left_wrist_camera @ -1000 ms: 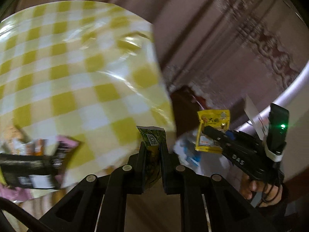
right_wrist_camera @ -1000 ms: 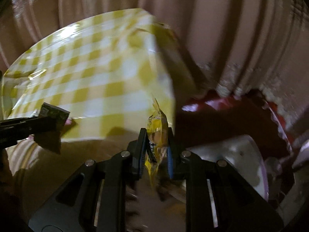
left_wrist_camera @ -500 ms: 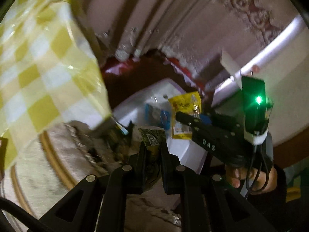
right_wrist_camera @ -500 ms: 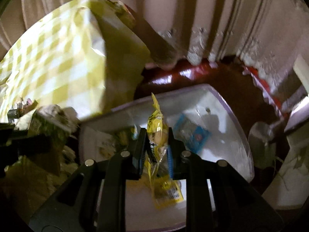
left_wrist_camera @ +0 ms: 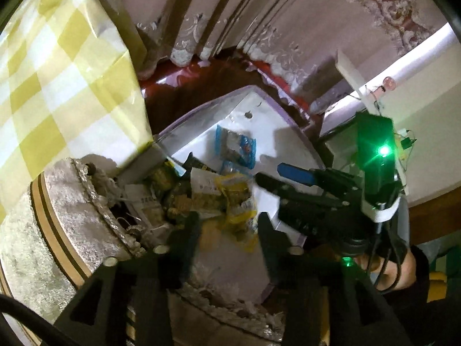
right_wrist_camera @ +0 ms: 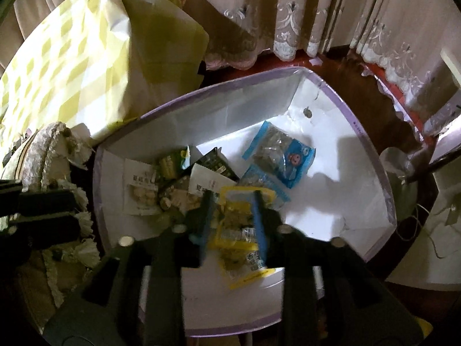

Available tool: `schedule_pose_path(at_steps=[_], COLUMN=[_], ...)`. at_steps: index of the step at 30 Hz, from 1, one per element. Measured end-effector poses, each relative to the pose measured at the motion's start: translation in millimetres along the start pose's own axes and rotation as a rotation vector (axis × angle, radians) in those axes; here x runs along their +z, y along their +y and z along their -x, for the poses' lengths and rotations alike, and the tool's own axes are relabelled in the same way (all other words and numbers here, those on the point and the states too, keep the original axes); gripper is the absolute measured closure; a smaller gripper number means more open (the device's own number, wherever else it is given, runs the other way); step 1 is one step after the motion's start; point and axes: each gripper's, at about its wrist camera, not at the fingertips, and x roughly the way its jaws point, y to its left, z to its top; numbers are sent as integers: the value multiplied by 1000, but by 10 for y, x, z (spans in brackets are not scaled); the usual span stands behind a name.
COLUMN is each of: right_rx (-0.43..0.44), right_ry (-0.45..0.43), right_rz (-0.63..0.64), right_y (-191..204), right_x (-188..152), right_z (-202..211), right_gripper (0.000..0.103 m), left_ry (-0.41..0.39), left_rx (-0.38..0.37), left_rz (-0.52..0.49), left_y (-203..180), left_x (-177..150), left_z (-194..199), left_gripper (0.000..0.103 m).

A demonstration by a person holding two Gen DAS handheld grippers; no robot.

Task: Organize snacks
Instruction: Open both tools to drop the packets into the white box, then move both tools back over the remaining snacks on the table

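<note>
Where my right tongs [right_wrist_camera: 233,216] point down into the white box [right_wrist_camera: 331,201], their jaws have just been opening and stand apart, with the yellow snack packet [right_wrist_camera: 239,230] lying between the blue pads [right_wrist_camera: 259,225] on the box floor; I cannot tell whether a pad touches it. My left tongs [left_wrist_camera: 227,227] have also just been opening, and their jaws are wide over the heap of packets [left_wrist_camera: 201,193], gripping nothing; the picture is blurred there. Just beyond the yellow packet lie white packets [right_wrist_camera: 141,190] and a dark green one [right_wrist_camera: 216,161], then two blue packets [right_wrist_camera: 282,152] farther in, near a small hole in the box wall. Only my right-hand camera shows the whole box with its lilac rim [right_wrist_camera: 371,150]; my left-hand camera shows just its far corner. Only my left-hand camera shows the right tongs from the side, their green light [left_wrist_camera: 383,151] and my hand [left_wrist_camera: 403,268] on the grip. Left of the box sits a fringed cushion [left_wrist_camera: 66,216], and beyond it the yellow checked cloth [left_wrist_camera: 57,57]. Farthest off hang lace-edged curtains [right_wrist_camera: 288,14] over dark red floor [left_wrist_camera: 184,86]
</note>
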Motion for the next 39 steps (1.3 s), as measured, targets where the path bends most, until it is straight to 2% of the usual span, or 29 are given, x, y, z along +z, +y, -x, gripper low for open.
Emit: schedule_pose_path(at_steps=[1, 3, 6, 9, 16, 21, 28, 34, 39], right_rx=[2, 4, 9, 19, 84, 142, 226, 292, 331], right_ry=[-2, -7, -13, -28, -92, -141, -187, -211, -191], right_rz=[1, 5, 6, 16, 103, 201, 358, 508, 653], right_y=[12, 68, 143, 268, 802, 1305, 2016, 2684, 3207], right_x=[1, 0, 47, 103, 256, 341, 377, 324, 274], right_z=[10, 45, 67, 116, 280, 405, 511, 529, 428], right_gripper=[51, 43, 39, 37, 32, 29, 26, 26, 26], left_ry=[-8, -23, -47, -91, -258, -360, -509, -576, -597], left_rx=[-1, -5, 5, -2, 5, 93, 194, 268, 278], left_rz=[1, 11, 31, 69, 230, 354, 606, 786, 843], left_y=[5, 41, 115, 239, 768, 1192, 1977, 2537, 2795], left_x=[-3, -14, -38, -116, -469, -806, -1489, -1973, -2151], left_z=[18, 57, 146, 319, 918, 1358, 2009, 2334, 2427], left_gripper=[49, 48, 47, 47, 47, 45, 45, 45, 45])
